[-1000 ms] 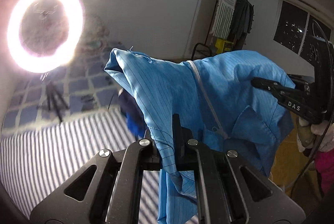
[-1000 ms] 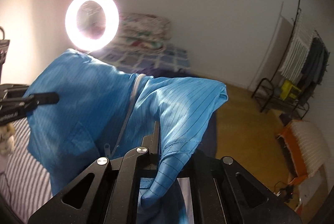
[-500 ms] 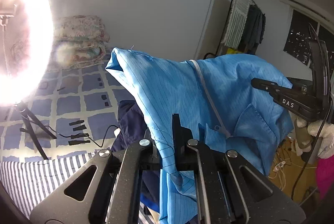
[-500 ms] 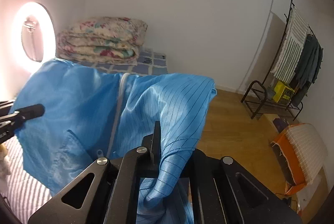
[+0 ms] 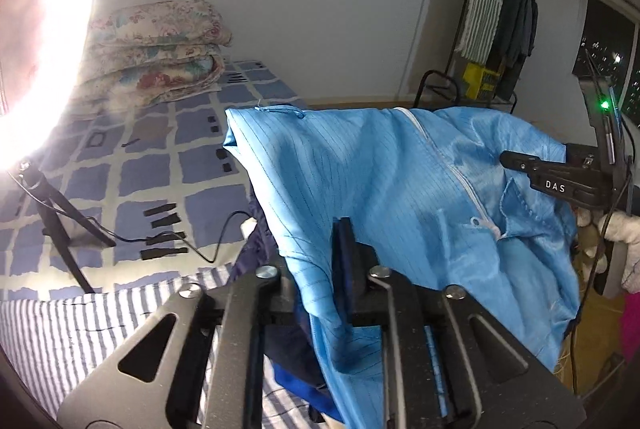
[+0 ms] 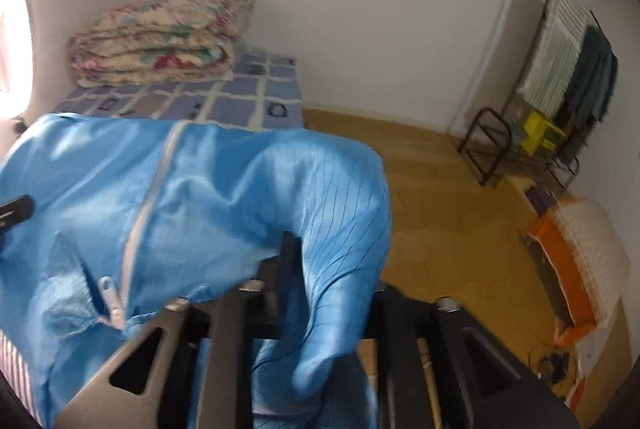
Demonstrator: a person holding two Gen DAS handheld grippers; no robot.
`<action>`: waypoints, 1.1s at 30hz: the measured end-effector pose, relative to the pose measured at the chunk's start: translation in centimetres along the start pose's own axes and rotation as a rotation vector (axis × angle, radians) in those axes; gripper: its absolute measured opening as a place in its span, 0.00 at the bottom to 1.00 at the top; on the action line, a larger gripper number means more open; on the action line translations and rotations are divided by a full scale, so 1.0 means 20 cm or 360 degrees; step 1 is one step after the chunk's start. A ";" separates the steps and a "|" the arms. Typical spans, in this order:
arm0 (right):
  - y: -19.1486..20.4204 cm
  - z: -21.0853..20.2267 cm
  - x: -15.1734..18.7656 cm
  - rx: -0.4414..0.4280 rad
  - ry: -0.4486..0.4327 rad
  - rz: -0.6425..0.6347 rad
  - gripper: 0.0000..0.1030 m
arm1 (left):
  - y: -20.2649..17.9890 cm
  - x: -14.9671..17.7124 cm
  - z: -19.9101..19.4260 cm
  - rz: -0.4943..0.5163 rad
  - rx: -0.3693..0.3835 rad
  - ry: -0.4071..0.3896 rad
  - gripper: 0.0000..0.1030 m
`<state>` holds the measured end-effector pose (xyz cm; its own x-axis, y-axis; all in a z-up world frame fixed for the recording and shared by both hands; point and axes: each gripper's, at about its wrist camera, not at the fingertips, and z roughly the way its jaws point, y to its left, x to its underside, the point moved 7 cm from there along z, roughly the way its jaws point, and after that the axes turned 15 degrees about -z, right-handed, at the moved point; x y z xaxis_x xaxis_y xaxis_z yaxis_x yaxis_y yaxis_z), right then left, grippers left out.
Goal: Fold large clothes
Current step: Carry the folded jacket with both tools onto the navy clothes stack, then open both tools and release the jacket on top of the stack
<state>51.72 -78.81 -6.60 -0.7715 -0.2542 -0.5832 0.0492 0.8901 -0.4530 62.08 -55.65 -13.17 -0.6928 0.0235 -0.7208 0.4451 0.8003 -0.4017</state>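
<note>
A light blue pinstriped garment [image 5: 400, 181] with a white zipper [image 5: 460, 181] hangs stretched between my two grippers above the bed [image 5: 140, 169]. My left gripper [image 5: 320, 253] has one edge of the cloth draped through its jaws, which are opening. The cloth hides its left finger. The right gripper [image 5: 520, 161] shows at the right, a white-gloved hand [image 5: 624, 229] behind it. In the right wrist view the garment [image 6: 220, 197] lies over my right gripper [image 6: 316, 257]. Its jaws are opening with a fold of cloth still between them.
Dark blue clothing [image 5: 256, 253] lies on the striped sheet [image 5: 80, 329] under the garment. A folded floral quilt [image 5: 160, 45] sits at the bed's far end, and a ring light [image 5: 48, 29] on a tripod stands left. Across the wooden floor [image 6: 440, 209] stands a drying rack [image 6: 568, 69].
Both grippers came down and across with the garment, and the bed and quilt rose into view. The ring light slid off to the left. The cloth sags more loosely at both jaws.
</note>
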 end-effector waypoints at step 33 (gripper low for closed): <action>0.07 -1.08 0.14 0.0042 -0.0207 0.0177 0.63 | 0.01 0.31 -1.60 -0.0028 -0.0061 -0.0251 0.68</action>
<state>35.94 -70.03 5.76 -0.6720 -0.2028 -0.7123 0.1477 0.9058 -0.3972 39.77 -36.23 0.43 -0.6013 -0.0830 -0.7947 0.4093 0.8222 -0.3955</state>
